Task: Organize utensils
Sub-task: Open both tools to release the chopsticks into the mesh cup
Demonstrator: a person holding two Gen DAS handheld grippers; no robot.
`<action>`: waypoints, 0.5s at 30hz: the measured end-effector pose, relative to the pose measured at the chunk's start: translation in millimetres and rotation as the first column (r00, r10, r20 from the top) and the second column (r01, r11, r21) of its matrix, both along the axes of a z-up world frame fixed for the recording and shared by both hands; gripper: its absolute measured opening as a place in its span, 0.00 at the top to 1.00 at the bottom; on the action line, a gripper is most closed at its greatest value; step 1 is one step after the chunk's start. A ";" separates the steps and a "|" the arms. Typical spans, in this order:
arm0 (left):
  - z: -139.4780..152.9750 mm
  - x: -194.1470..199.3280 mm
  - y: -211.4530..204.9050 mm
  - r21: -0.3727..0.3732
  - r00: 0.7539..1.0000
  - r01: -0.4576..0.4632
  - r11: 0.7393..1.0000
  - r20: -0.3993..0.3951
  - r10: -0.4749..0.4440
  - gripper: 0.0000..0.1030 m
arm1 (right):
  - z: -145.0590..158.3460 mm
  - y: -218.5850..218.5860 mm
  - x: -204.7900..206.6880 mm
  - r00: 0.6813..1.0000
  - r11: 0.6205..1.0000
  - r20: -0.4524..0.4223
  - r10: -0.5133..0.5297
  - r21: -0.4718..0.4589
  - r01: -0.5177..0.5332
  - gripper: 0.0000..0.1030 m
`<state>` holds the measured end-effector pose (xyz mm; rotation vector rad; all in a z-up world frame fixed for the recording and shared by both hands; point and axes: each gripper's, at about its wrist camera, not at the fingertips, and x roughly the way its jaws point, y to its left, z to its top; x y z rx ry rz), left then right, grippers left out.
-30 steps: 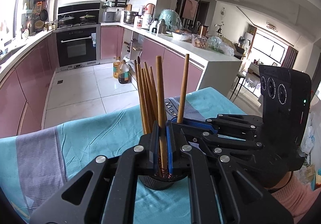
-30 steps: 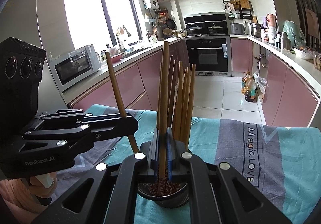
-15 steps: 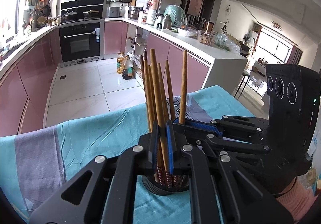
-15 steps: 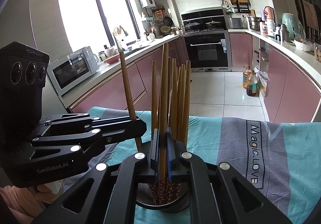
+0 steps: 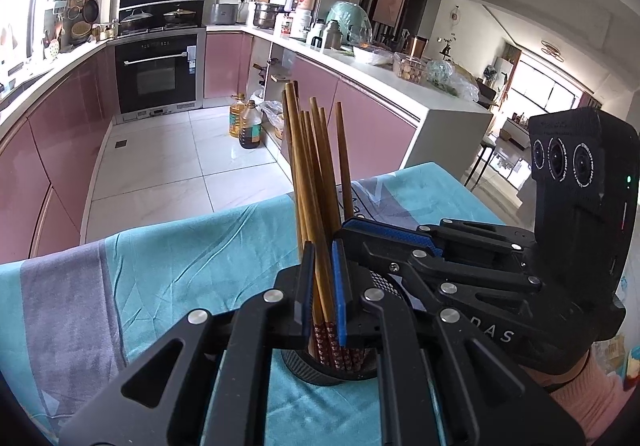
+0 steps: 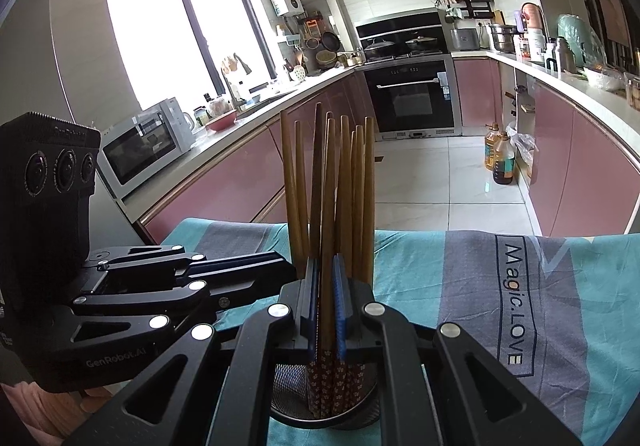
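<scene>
Both tongs, left (image 5: 321, 282) and right (image 6: 326, 288), each stand slightly spread around upright chopsticks (image 6: 328, 198) that rise toward 12 o'clock from the mesh holder (image 6: 292, 412) on the table (image 6: 460, 278).

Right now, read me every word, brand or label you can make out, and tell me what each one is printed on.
"Magic.LOVE" on the tablecloth, in a dark outlined box.
"GenRobot.AI" on the left gripper body, seen from the right wrist view.
"DAS" on the right gripper body; further letters hidden behind the left gripper.
Faint embossed lettering atop both camera housings: too blurred to read.
Oil bottle labels and the oven's door sticker: too small to read.
</scene>
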<state>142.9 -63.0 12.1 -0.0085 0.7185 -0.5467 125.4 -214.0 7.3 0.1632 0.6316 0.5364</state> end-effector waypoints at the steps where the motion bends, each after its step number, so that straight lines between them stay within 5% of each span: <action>1: -0.9 0.1 0.6 -0.001 1.000 0.000 1.000 0.000 0.000 0.91 | 0.1 -0.2 0.0 1.000 1.000 -0.002 0.000 0.002 0.000 0.92; 6: -2.5 -4.1 1.9 -0.006 1.000 -0.001 1.000 0.006 0.001 0.89 | -0.9 -2.6 -4.4 1.000 1.000 -0.003 -0.006 0.005 0.006 0.92; 15: -0.3 -21.2 24.2 -0.020 0.994 -0.081 0.997 0.070 0.082 0.56 | 0.8 -9.5 -17.8 1.000 1.000 0.013 -0.021 0.019 0.020 0.68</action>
